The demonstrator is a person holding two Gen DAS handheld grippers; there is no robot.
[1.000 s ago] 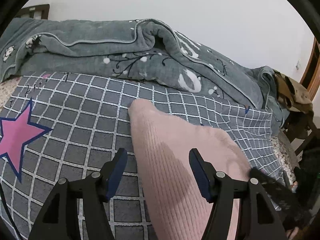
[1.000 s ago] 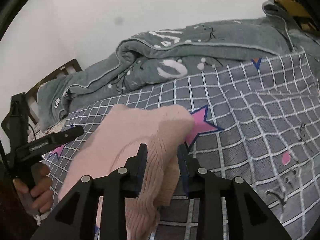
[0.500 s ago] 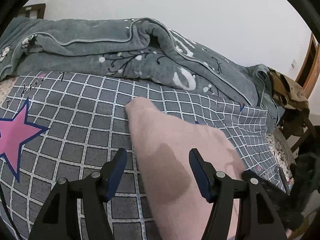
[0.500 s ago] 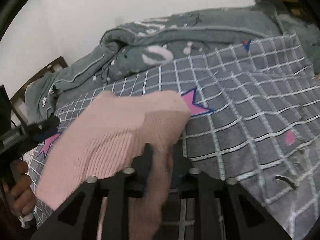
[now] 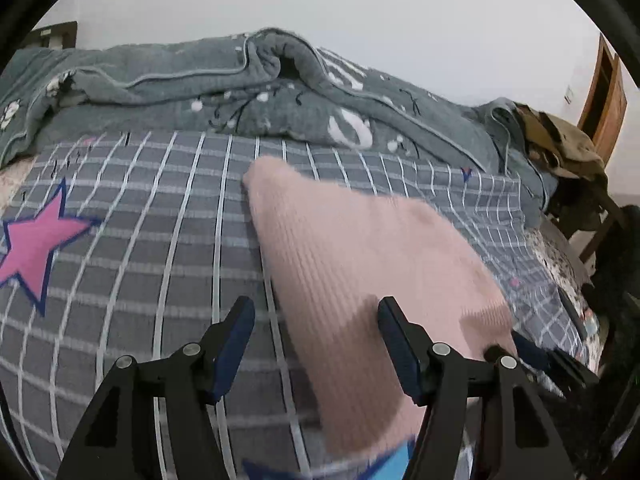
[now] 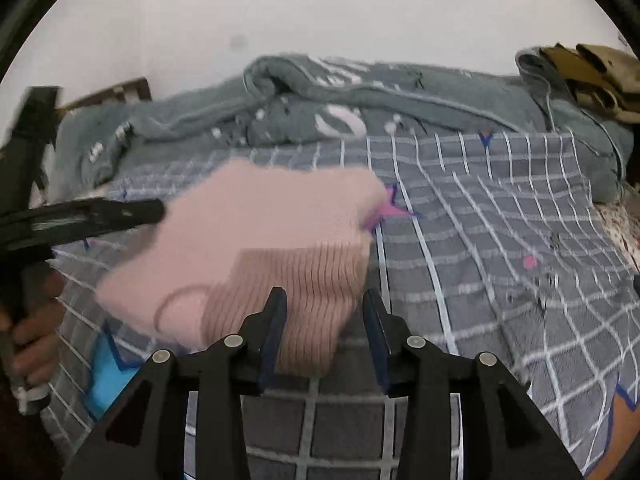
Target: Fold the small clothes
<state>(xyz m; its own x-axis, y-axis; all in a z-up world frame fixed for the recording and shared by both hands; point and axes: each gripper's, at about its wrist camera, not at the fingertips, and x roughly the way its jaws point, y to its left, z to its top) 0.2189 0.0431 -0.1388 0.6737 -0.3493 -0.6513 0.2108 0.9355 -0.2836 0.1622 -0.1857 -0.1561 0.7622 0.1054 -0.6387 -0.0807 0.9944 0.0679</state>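
My right tongs have just been opening, released around the pink sweater's near edge on the bed. My left tongs gape above its other edge, gripping nothing. Open checked sheet lies either side; the grey blanket lines the far edge.

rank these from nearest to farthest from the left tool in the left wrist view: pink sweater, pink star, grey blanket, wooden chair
1. pink sweater, lying between the left tool's open fingers
2. pink star, on the checked sheet at left
3. grey blanket, bunched along the wall behind
4. wooden chair, far right beyond the bed's end
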